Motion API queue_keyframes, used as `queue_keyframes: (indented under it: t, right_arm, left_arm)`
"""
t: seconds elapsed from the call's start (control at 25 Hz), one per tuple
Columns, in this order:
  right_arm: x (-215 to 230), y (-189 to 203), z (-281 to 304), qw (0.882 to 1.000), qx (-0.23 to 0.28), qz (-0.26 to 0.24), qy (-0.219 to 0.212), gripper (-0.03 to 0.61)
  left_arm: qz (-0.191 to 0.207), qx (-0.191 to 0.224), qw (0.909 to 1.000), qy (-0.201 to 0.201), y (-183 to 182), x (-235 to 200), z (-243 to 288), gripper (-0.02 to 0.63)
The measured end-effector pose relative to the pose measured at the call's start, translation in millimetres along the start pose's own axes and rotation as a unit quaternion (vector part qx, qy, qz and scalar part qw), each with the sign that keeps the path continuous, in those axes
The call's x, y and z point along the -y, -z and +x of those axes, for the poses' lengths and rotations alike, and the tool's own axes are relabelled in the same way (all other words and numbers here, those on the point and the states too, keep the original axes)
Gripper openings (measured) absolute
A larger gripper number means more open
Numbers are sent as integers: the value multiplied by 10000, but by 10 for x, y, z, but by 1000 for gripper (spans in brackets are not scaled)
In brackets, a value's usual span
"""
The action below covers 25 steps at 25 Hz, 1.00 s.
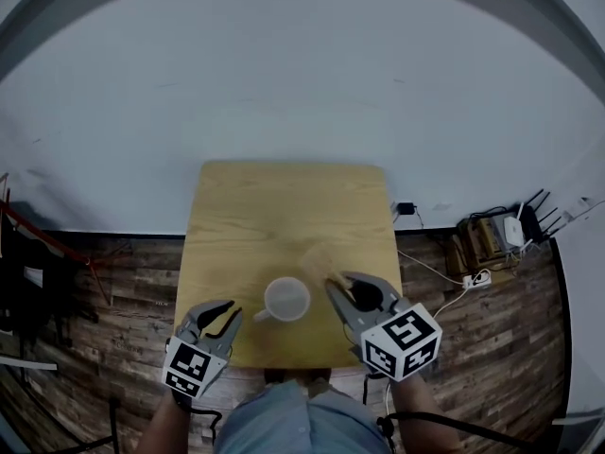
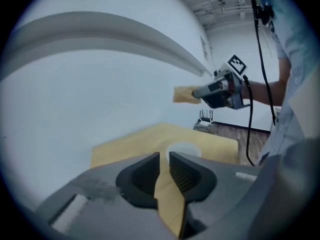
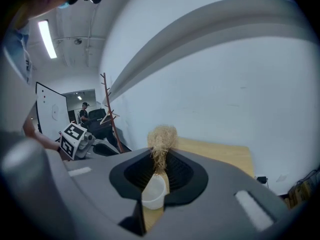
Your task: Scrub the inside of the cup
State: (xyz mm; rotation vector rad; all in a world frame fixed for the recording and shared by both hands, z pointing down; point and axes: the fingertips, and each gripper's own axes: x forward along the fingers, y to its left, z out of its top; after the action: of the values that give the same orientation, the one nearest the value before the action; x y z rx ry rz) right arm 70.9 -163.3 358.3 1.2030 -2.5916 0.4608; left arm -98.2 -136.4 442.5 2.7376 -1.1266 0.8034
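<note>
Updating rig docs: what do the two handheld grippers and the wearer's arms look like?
Both grippers, left and right, have grey bodies with black ribbed pads. Each carries a white cube with black square markers. A black cable runs from the right one. Forearms are bare; light blue clothing.

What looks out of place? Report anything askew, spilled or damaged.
Nothing stands out. The cup stands upright on the table, no spill around it; the right gripper pinches a fibrous scrubber, the left gripper is empty.
</note>
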Motion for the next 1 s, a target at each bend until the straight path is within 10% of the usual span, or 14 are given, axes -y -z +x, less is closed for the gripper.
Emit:
queue_keyframes:
  t: [0.44,1.0]
  right_arm:
    - [-69,-545,-101,9942,767,-718,229,55]
    - [-101,-584,-150,9927,856,-775,345,55]
  left_arm:
    - [-1092,1611,9703,-1434,-1420,-198,-154,21]
    - [-911,1848,9632,-1727,-1676,-127,-143,21]
